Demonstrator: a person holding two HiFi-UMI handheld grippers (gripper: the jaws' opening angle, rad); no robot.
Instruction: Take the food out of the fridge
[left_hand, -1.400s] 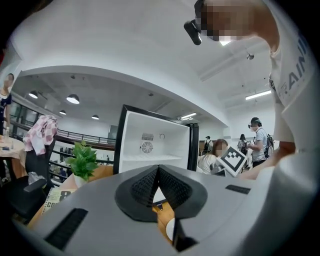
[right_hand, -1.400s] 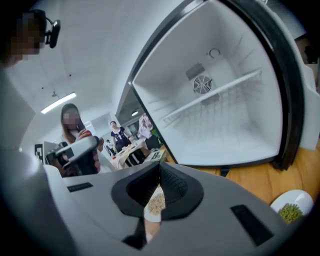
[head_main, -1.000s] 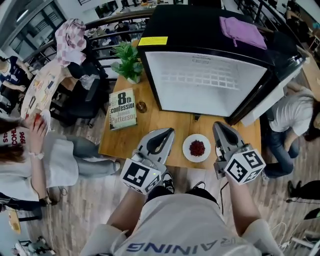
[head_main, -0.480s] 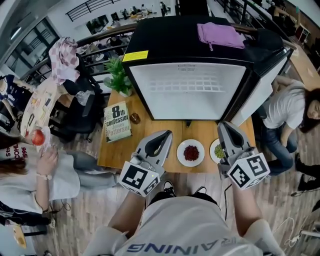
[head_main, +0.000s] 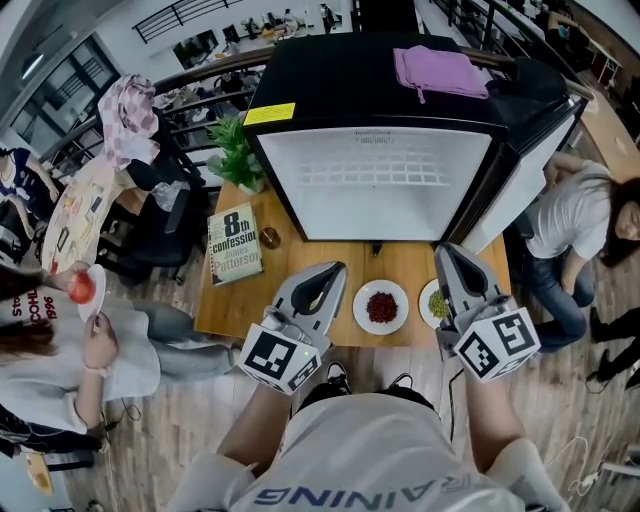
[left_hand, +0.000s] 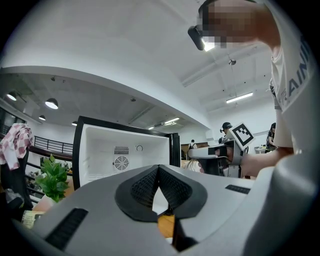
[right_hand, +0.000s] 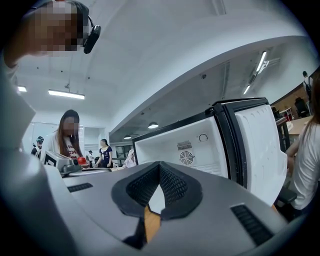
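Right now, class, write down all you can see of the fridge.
The fridge is a black box with a white inside, standing on the wooden table. Its door hangs open at right. A wire shelf crosses it, a fan sits in the back wall, and no food shows. A yellow label and a purple cloth lie on top.

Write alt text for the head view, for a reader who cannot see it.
An open fridge, its white interior bare, stands on a wooden table with a plate of red food and a plate of green food before it. The left gripper and right gripper, both shut and empty, hang above the table's near edge.
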